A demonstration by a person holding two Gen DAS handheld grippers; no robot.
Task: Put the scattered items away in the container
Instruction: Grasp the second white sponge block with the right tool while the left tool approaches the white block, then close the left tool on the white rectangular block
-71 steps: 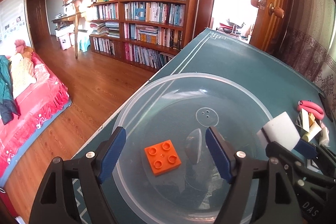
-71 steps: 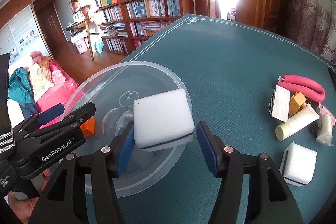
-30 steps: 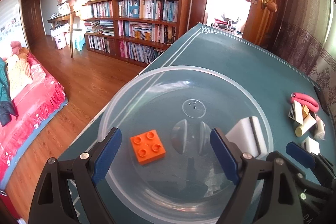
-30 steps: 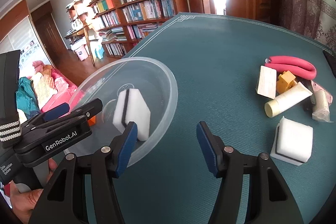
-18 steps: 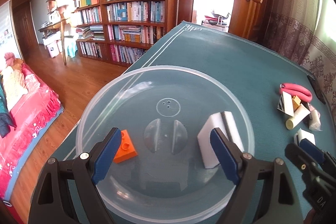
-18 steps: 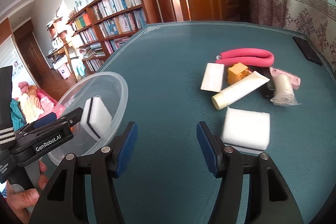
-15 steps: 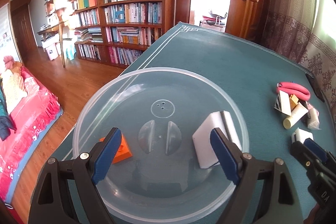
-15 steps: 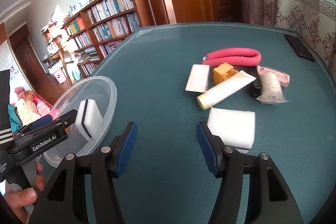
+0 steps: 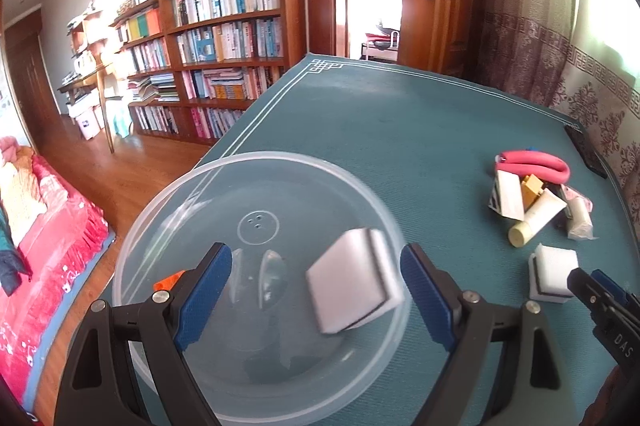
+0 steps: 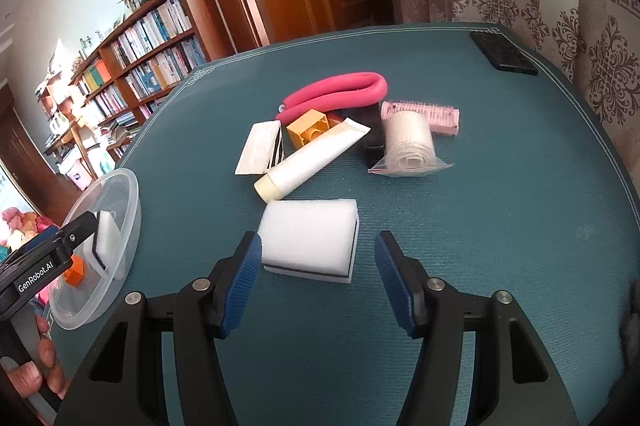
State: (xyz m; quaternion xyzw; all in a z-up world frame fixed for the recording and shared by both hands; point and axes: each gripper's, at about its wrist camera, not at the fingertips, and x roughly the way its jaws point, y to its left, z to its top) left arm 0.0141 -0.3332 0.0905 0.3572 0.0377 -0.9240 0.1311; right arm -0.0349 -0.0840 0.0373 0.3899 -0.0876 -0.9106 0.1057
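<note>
On the green desk, a white sponge is framed by the right gripper, fingers wide open, empty. Probably light and squishy, so best pinched across its short sides.

The table has a green cloth. On it sit a clear bowl, 1 white sponge and a small pile of things.

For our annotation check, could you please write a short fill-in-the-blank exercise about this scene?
1. The right gripper, jaws ____, faces a white sponge on the table.
2. The clear plastic bowl holds a white sponge and an ____ toy brick.
3. The cream tube lies across a ____ toy brick.

Missing words: open; orange; yellow
</note>
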